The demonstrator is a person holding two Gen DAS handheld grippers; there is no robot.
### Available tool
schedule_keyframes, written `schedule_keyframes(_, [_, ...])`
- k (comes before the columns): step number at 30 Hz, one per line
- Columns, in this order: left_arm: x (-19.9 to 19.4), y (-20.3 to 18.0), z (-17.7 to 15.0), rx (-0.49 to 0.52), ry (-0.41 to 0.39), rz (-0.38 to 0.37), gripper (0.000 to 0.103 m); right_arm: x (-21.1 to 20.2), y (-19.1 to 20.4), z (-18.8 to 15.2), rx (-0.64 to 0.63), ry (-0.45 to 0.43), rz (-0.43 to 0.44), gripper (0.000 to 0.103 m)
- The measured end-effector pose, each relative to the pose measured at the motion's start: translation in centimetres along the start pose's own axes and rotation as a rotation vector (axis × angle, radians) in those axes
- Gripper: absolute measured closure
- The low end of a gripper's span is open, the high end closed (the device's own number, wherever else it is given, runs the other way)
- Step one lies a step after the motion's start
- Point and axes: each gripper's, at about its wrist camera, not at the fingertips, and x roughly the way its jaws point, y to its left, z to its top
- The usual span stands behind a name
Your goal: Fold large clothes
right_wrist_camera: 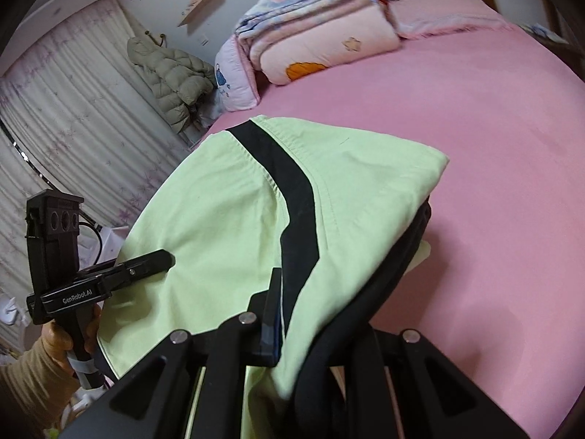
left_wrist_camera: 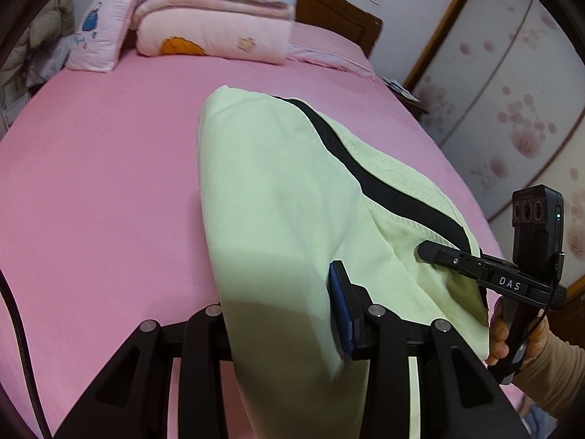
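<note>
two grippers are clamped on one light green garment [left_wrist_camera: 278, 190], which is held lifted above the near part of a pink bed [left_wrist_camera: 102, 168]. the left gripper [left_wrist_camera: 285, 314] is closed on a near edge of the cloth, a blue-padded finger pressed against the fabric; the right gripper [right_wrist_camera: 289, 314] is likewise closed on a bunched edge where green cloth and a black lining are gathered. a black stripe [right_wrist_camera: 292, 190] is seen running across the panel stretched between them. the two holds are kept apart, probably so that the cloth is spread and a fold line can be set before it is laid down; the far end is seen drooping toward the sheet, though contact cannot be told.

the bed is covered by a smooth pink sheet, which should let the fabric slide flat. folded quilts [left_wrist_camera: 219, 18] are stacked at the head, beside a pink pillow [left_wrist_camera: 98, 36]. a padded jacket [right_wrist_camera: 175, 80] is hung by pale curtains [right_wrist_camera: 73, 109], and floral wardrobe doors [left_wrist_camera: 512, 109] are seen on the other side.
</note>
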Motion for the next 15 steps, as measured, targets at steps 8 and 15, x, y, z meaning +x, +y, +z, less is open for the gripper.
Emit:
schedule_keyframes(8, [9.5,10.5,0.9,-0.029,0.022,0.037,0.064,13.5,0.3,3.9,-0.024,-0.007,-0.095,0.092])
schedule_keyframes(15, [12.9,14.3,-2.2,-0.122,0.047,0.147,0.016,18.3,-1.6,2.1,-0.032,0.102,-0.259,0.067])
